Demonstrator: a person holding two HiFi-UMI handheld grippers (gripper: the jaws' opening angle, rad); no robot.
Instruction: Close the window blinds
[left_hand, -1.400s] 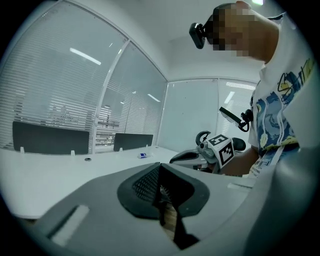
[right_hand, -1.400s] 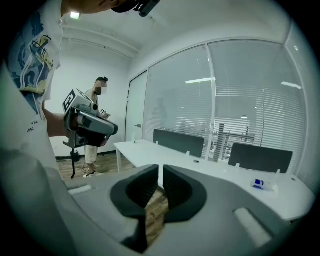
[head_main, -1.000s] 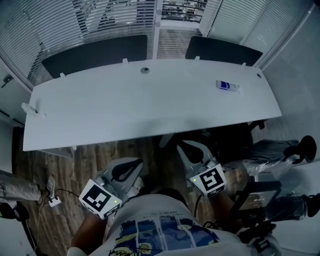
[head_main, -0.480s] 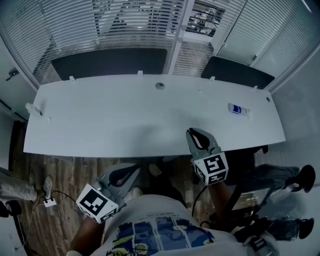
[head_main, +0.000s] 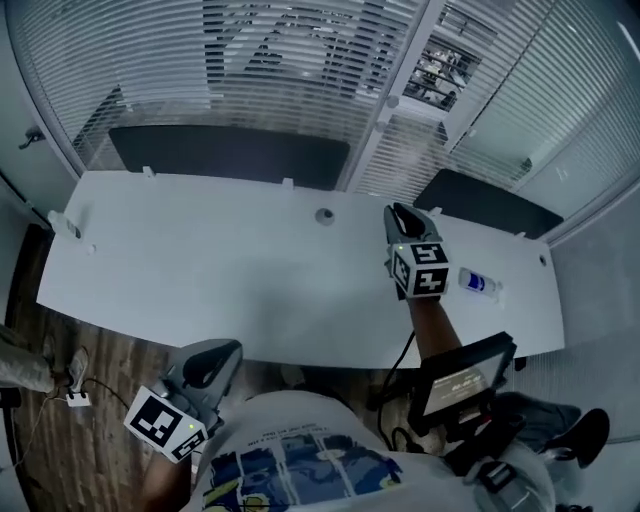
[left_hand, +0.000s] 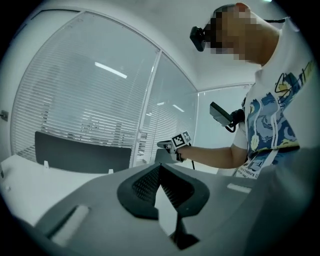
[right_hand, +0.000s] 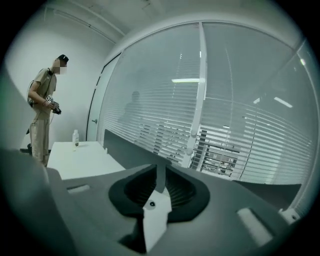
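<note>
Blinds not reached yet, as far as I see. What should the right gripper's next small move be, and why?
Probably carry the right gripper further forward over the desk toward the window post. Its jaws are opening with nothing between them, it hangs short of the blinds, and the blind section beside the post has open slats.

Smooth matt white bench (head_main: 200, 270) — laminate by the look; grained wood-plank floor (head_main: 100, 362); thin, faintly glossy blinds (head_main: 250, 60); dark matt panels (head_main: 230, 155); clear plastic bottle (head_main: 480, 284).
</note>
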